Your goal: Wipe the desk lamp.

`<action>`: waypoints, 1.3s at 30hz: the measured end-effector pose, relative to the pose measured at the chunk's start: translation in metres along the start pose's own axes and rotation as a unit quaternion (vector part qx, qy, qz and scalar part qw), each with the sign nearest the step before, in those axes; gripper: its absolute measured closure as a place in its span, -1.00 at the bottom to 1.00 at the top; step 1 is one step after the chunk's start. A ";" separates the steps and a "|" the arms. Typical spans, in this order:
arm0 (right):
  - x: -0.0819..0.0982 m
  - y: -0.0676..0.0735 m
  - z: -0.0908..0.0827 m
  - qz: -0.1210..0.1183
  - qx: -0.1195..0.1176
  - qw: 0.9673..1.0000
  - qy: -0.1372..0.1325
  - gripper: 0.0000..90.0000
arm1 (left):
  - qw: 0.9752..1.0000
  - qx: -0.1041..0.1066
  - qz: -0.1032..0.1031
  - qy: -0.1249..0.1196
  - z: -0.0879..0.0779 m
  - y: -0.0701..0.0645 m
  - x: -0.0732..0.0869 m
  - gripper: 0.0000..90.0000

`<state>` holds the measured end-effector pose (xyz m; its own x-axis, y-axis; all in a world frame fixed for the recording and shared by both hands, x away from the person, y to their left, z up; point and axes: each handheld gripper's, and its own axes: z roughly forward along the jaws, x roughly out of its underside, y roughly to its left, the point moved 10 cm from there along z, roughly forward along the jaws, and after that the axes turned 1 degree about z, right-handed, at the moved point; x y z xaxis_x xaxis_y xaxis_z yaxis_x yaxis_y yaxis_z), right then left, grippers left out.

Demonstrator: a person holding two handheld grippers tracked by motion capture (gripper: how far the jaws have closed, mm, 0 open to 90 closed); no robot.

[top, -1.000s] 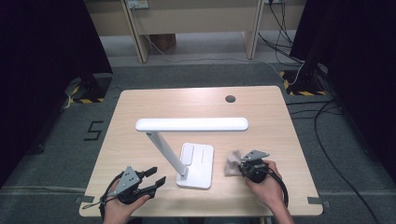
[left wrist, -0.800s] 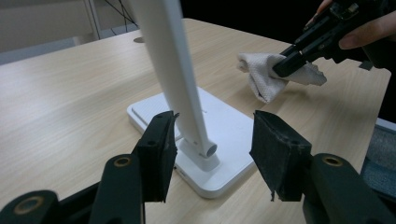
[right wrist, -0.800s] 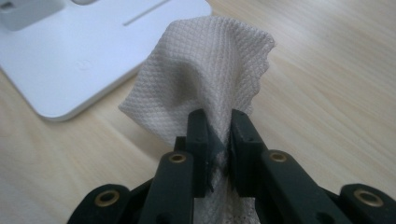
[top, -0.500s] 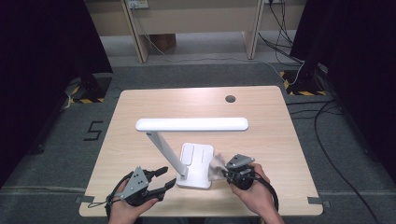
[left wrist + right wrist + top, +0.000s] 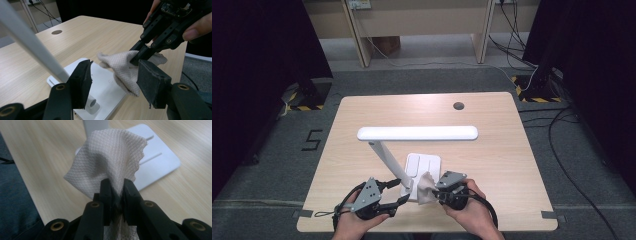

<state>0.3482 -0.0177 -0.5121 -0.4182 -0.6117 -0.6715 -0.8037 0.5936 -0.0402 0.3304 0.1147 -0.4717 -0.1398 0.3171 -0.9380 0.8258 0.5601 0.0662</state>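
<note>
The right gripper is clamped on a pale cloth, its jaws pinching a fold low down so that the free part fans out over the near right corner of the lamp's base. The cloth looks thin, soft and very light, with a woven, grippy texture (it would likely flop and bunch, not slide), so a pinch near one edge or a gathered fold should do, leaving a broad flap free for wiping. The left gripper sits just left of the base with its jaws wide; they have just been opening, and between them are the foot of the lamp's slanted arm and the base, though the pads press on nothing. The lamp itself seems stiff, smooth plastic, probably top-heavy with its long head stretching left and right; the arm's foot is the sensible place to steady it. Counted: one lamp, one cloth, two grippers, and one table with one round hole at its far right.
</note>
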 end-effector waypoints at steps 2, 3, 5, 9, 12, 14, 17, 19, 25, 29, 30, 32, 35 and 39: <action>-0.004 0.005 0.001 -0.005 -0.007 1.000 -0.001 0.79 | 1.000 0.006 0.006 0.002 0.003 -0.002 -0.001 -0.07; -0.006 0.006 0.002 -0.008 -0.008 1.000 -0.002 0.79 | 1.000 0.008 0.008 0.003 0.005 -0.003 0.000 -0.08; -0.008 0.010 0.003 -0.012 -0.011 1.000 -0.001 0.79 | 1.000 0.010 0.014 0.009 0.008 -0.003 0.001 -0.12; -0.010 0.015 0.004 -0.019 -0.021 1.000 0.000 0.79 | 0.999 0.017 0.033 0.019 0.015 -0.006 0.004 -0.18; -0.012 0.018 0.004 -0.025 -0.026 0.999 0.000 0.79 | 0.999 0.027 0.037 0.021 0.019 -0.008 0.003 -0.22; -0.013 0.019 0.003 -0.026 -0.027 0.999 -0.001 0.79 | 0.999 0.032 0.035 0.021 0.021 -0.009 0.003 -0.23; -0.014 0.020 0.001 -0.029 -0.030 0.999 -0.004 0.79 | 0.998 0.035 0.040 0.026 0.023 -0.009 0.005 -0.24; -0.015 0.021 0.000 -0.026 -0.034 0.999 -0.003 0.79 | 0.998 0.036 0.042 0.031 0.025 -0.008 0.007 -0.24; -0.018 0.023 -0.003 -0.035 -0.037 0.999 -0.005 0.79 | 0.997 0.050 0.053 0.038 0.028 -0.007 0.011 -0.26; -0.019 0.024 -0.007 -0.050 -0.040 0.998 -0.003 0.79 | 0.995 0.057 0.066 0.040 0.027 -0.007 0.009 -0.27; -0.019 0.024 -0.007 -0.051 -0.042 0.998 -0.002 0.79 | 0.995 0.058 0.067 0.039 0.026 -0.007 0.008 -0.27; -0.020 0.024 -0.008 -0.049 -0.043 0.998 -0.002 0.79 | 0.995 0.058 0.069 0.039 0.026 -0.007 0.008 -0.27; -0.021 0.024 -0.008 -0.053 -0.045 0.998 -0.003 0.79 | 0.994 0.062 0.079 0.047 0.026 -0.006 0.010 -0.23; -0.022 0.027 -0.008 -0.056 -0.052 0.997 -0.003 0.79 | 0.993 0.067 0.085 0.056 0.027 -0.006 0.014 -0.12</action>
<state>0.3326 0.0073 -0.4925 -0.3215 -0.6679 -0.6713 -0.8847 0.4646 -0.0386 0.3382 0.0952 -0.4944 -0.0468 0.4853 -0.8731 0.9068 0.3872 0.1666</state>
